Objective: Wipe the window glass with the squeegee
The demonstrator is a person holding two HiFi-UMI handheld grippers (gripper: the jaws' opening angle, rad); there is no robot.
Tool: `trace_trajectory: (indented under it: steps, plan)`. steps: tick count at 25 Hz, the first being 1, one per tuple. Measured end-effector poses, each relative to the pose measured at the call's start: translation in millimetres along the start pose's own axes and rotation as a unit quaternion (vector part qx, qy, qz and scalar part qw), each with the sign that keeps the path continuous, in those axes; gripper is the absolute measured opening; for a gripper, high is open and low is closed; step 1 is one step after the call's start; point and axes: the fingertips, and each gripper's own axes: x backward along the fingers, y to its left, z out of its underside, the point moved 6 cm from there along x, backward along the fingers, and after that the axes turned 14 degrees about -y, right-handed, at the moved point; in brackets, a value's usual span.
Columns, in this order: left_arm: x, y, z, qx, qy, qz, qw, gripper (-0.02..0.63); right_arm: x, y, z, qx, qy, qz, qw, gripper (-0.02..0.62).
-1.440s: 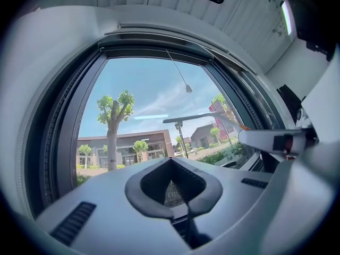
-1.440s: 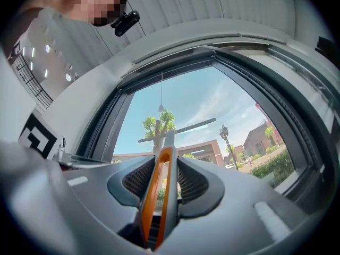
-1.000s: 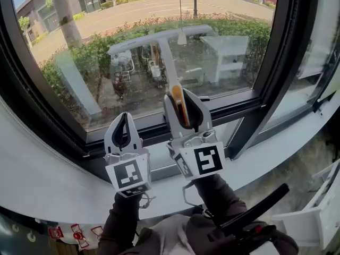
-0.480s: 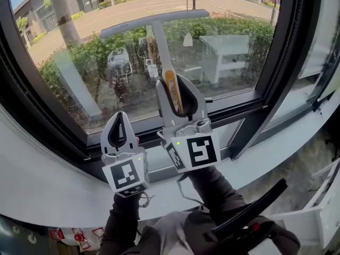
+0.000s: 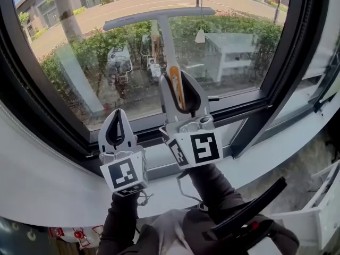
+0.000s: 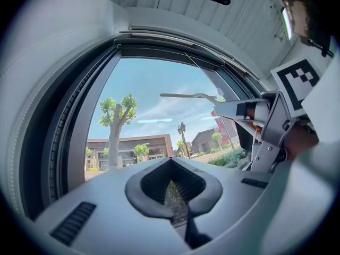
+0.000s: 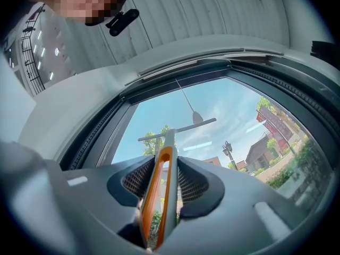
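Grippers, from the head view: right gripper (image 5: 179, 86) clamped on the orange-striped handle of the squeegee (image 5: 159, 17), blade high on the window glass (image 5: 239, 47), apparently touching it; left gripper (image 5: 116, 122) closed on nothing, just beside, over the sill (image 5: 42, 185). Left gripper view: jaws together, empty. Right gripper view: jaws tight on the handle. No wet streaks visible; hard to judge progress, most of the pane probably still to wipe. No readable writing, only square markers.
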Motion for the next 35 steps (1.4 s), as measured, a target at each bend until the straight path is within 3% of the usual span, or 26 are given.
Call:
trace_trajectory:
  steps: [35]
  plan:
    - [23, -12, 8, 0.003, 0.026, 0.016, 0.9995, 0.0, 73, 3, 37, -0.025, 0.076, 0.011, 0.997, 0.127]
